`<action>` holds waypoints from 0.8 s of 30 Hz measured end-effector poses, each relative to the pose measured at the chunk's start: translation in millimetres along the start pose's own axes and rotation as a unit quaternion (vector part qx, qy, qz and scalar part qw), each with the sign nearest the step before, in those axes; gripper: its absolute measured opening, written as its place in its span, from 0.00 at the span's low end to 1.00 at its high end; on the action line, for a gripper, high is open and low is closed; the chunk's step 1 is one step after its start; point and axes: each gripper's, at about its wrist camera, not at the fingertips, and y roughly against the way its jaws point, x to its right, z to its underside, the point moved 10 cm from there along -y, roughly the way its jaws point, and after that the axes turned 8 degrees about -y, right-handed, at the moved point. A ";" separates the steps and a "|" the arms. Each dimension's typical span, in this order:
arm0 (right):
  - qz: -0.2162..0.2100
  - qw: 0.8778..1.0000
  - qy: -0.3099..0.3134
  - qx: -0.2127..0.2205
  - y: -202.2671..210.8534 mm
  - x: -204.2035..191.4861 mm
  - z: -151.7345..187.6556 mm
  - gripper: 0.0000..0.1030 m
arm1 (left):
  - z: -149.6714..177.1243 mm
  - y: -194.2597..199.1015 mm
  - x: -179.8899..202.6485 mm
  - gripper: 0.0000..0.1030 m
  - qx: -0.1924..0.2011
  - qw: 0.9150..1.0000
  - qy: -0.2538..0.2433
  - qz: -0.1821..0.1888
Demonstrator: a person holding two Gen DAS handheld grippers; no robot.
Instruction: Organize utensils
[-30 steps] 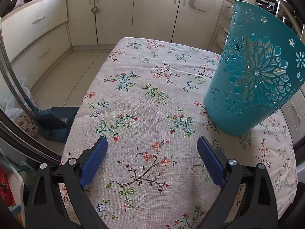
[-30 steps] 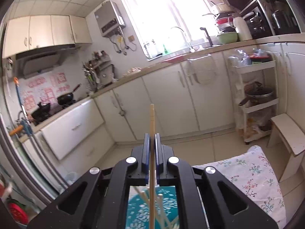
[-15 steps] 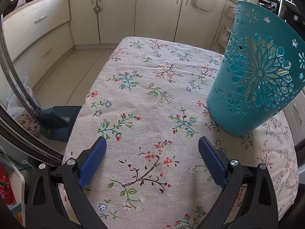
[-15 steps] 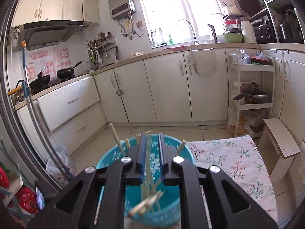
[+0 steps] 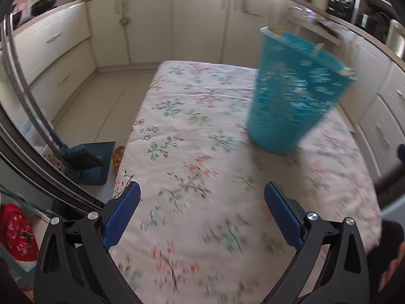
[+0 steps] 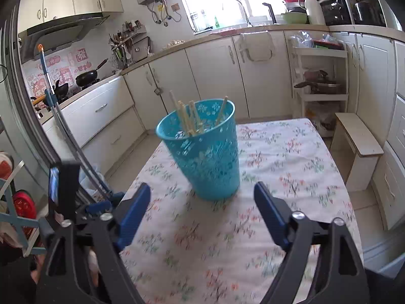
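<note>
Chopsticks [image 6: 188, 116] are all standing in the teal basket [image 6: 210, 162] on the floral tablecloth [image 6: 278, 157], so we reckon the drop-off step's done. Our right gripper [image 6: 202, 212] has just been opening, nothing between its jaws, and the left gripper [image 5: 202, 204] is spread empty too; next we'd need another utensil, none visible here

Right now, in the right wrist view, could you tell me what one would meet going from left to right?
Red bag → mop handle → teal basket holding chopsticks → white shelf rack → wooden stool.

Teal perforated basket [image 6: 207, 157] upright on table, chopsticks [image 6: 188, 119] inside
</note>
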 end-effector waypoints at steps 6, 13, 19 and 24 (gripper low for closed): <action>-0.005 1.000 -0.012 0.012 59.4 -26.3 2.6 0.91 | 1.0 98.3 -0.2 0.93 0.043 0.999 0.011 0.001; -0.017 0.999 -0.012 0.042 127.7 -56.4 14.2 0.93 | 32.7 183.5 11.9 0.93 0.080 0.996 0.011 -0.036; 0.000 0.997 -0.030 0.068 169.5 -57.1 47.7 0.93 | 65.7 220.0 28.2 0.93 0.084 0.996 0.007 -0.025; 0.021 0.997 -0.025 0.068 174.6 -52.0 69.6 0.93 | 81.4 240.0 25.9 0.93 0.102 0.993 0.012 -0.052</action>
